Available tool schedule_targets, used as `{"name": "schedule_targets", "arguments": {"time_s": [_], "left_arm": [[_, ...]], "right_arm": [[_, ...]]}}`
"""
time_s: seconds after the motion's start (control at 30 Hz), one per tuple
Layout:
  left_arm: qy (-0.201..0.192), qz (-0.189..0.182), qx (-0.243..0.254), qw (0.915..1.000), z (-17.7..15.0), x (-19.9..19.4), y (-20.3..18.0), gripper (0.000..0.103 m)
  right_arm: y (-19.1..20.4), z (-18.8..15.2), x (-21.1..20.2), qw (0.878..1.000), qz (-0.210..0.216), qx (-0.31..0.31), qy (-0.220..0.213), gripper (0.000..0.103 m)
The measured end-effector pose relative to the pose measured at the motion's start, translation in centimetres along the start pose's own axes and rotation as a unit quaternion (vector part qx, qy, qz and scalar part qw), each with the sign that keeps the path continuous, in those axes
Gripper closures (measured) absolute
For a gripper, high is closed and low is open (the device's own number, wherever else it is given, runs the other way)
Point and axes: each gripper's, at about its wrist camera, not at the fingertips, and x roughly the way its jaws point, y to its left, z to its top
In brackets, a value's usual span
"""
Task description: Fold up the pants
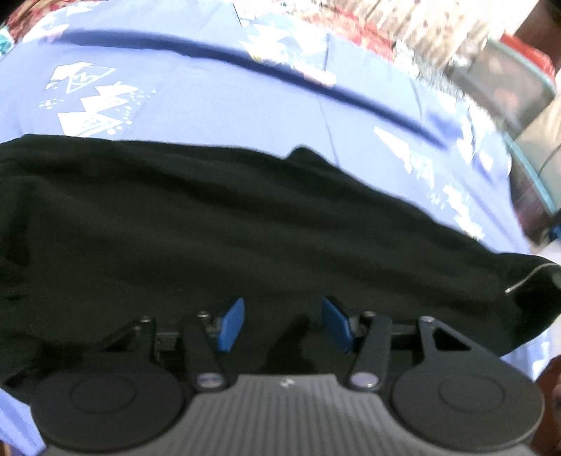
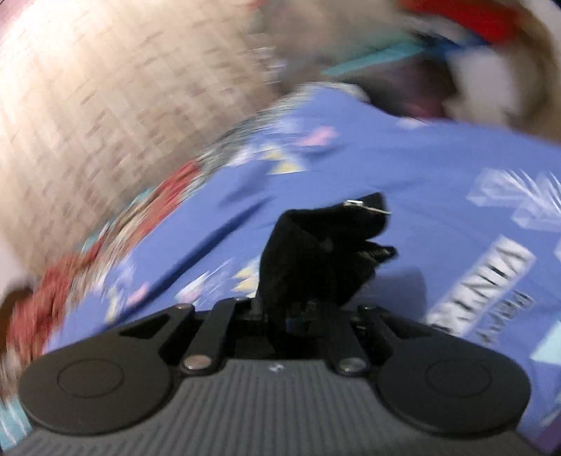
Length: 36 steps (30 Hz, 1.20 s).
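The black pants (image 1: 228, 228) lie spread across a blue patterned bedsheet (image 1: 217, 98) in the left wrist view. My left gripper (image 1: 283, 324) hovers over their near edge with its blue pads (image 1: 231, 324) apart and nothing between them. In the right wrist view my right gripper (image 2: 292, 315) is shut on a bunched end of the black pants (image 2: 315, 245), lifted above the sheet (image 2: 438, 158). A white drawstring tip (image 2: 368, 207) sticks out of that bunch. The right view is motion-blurred.
The bed's right edge shows in the left wrist view, with a teal-rimmed dark box (image 1: 508, 87) beyond it. A beige patterned surface (image 2: 105, 105) and red and white items (image 2: 473, 21) lie past the bed in the right wrist view.
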Motion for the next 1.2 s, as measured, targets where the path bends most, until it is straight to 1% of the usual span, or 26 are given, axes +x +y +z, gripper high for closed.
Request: {"name": "schedule_targets", "arguments": {"time_s": [0.07, 0.1, 0.17, 0.23, 0.3, 0.33, 0.37, 0.4, 0.43, 0.47, 0.53, 0.6, 0.63, 0.67, 0.73, 0.77, 0.8, 0.83, 0.87, 0.9, 0.93, 0.97, 1.03, 1.07, 1.13, 1.2], "left_arm": [[-0.010, -0.016, -0.004, 0.9998, -0.3, -1.2, 0.9, 0.053], [-0.014, -0.019, -0.004, 0.9997, -0.4, -1.7, 1.3, 0.053], [-0.023, -0.017, -0.005, 0.9996, -0.8, -2.5, 2.3, 0.053], [-0.027, -0.016, -0.008, 0.9995, -1.4, -3.4, 3.3, 0.053], [-0.027, -0.013, -0.017, 0.9994, -1.9, -3.8, 4.6, 0.053], [-0.025, -0.012, -0.024, 0.9993, -2.3, -4.1, 5.3, 0.053], [-0.024, -0.012, -0.033, 0.9991, -2.6, -4.3, 6.0, 0.053], [-0.026, -0.016, -0.040, 0.9987, -2.7, -4.6, 6.4, 0.053], [-0.029, -0.022, -0.045, 0.9983, -3.0, -5.1, 7.1, 0.053], [-0.036, -0.027, -0.048, 0.9978, -3.1, -5.5, 7.8, 0.052], [-0.048, -0.038, -0.050, 0.9969, -3.3, -6.6, 8.6, 0.052], [-0.063, -0.053, -0.053, 0.9952, -3.4, -7.7, 9.1, 0.051], [-0.073, -0.057, -0.053, 0.9943, -3.5, -8.3, 9.4, 0.049], [-0.084, -0.058, -0.053, 0.9933, -3.5, -8.9, 9.6, 0.049], [-0.104, -0.060, -0.059, 0.9910, -3.4, -9.8, 10.1, 0.048], [-0.111, -0.058, -0.065, 0.9900, -3.4, -10.2, 10.4, 0.048], [-0.118, -0.053, -0.073, 0.9889, -3.4, -10.7, 10.8, 0.048], [-0.124, -0.044, -0.081, 0.9879, -3.3, -11.0, 11.3, 0.048], [-0.129, -0.034, -0.088, 0.9872, -3.0, -11.1, 11.6, 0.047], [-0.135, -0.020, -0.095, 0.9861, -3.0, -11.5, 12.3, 0.047], [-0.140, -0.009, -0.103, 0.9847, -3.0, -11.8, 12.8, 0.045], [-0.147, 0.005, -0.113, 0.9826, -3.1, -12.2, 13.7, 0.040], [-0.156, 0.026, -0.132, 0.9786, -3.6, -13.0, 15.4, 0.032], [-0.156, 0.034, -0.143, 0.9767, -3.8, -13.1, 16.2, 0.030], [-0.151, 0.036, -0.162, 0.9746, -4.1, -13.0, 17.6, 0.030], [-0.146, 0.026, -0.187, 0.9711, -4.4, -12.6, 18.8, 0.024]], "right_arm": [[3.8, -1.4, 0.4, 0.997, 0.017, -0.071, 0.015, 0.092], [5.7, -2.4, 0.7, 0.993, 0.026, -0.109, 0.025, 0.092], [9.4, -5.0, 1.8, 0.982, 0.047, -0.176, 0.056, 0.092], [12.3, -8.0, 3.6, 0.968, 0.057, -0.226, 0.094, 0.092], [14.7, -11.5, 6.2, 0.949, 0.060, -0.271, 0.150, 0.082], [15.6, -13.7, 7.3, 0.932, 0.063, -0.306, 0.182, 0.069], [16.3, -15.6, 7.7, 0.916, 0.056, -0.341, 0.201, 0.064], [17.1, -16.8, 7.4, 0.905, 0.041, -0.379, 0.190, 0.060], [17.9, -17.3, 6.7, 0.895, 0.041, -0.408, 0.177, 0.042], [18.4, -17.1, 5.9, 0.889, 0.065, -0.414, 0.182, 0.035], [18.8, -15.9, 4.1, 0.894, 0.106, -0.396, 0.180, 0.035], [18.8, -13.8, 2.7, 0.906, 0.127, -0.369, 0.165, 0.040], [18.5, -12.8, 2.5, 0.915, 0.137, -0.344, 0.158, 0.048], [18.0, -11.6, 2.7, 0.928, 0.144, -0.309, 0.150, 0.057], [17.0, -10.4, 3.2, 0.948, 0.135, -0.251, 0.142, 0.067], [16.6, -10.7, 3.6, 0.954, 0.123, -0.233, 0.142, 0.071], [16.1, -10.8, 4.5, 0.958, 0.110, -0.218, 0.148, 0.072], [15.5, -11.4, 5.7, 0.960, 0.100, -0.203, 0.163, 0.073], [14.8, -12.4, 7.2, 0.960, 0.089, -0.181, 0.196, 0.072], [14.2, -13.6, 8.3, 0.956, 0.076, -0.168, 0.230, 0.072], [14.0, -14.5, 8.7, 0.956, 0.068, -0.168, 0.232, 0.071], [14.5, -15.1, 7.7, 0.956, 0.068, -0.187, 0.217, 0.069], [16.1, -15.5, 6.6, 0.945, 0.062, -0.241, 0.214, 0.069], [16.6, -15.2, 6.3, 0.943, 0.062, -0.247, 0.215, 0.069], [17.0, -14.3, 5.2, 0.951, 0.072, -0.221, 0.204, 0.069], [17.6, -13.7, 4.0, 0.958, 0.089, -0.205, 0.181, 0.069]]}}
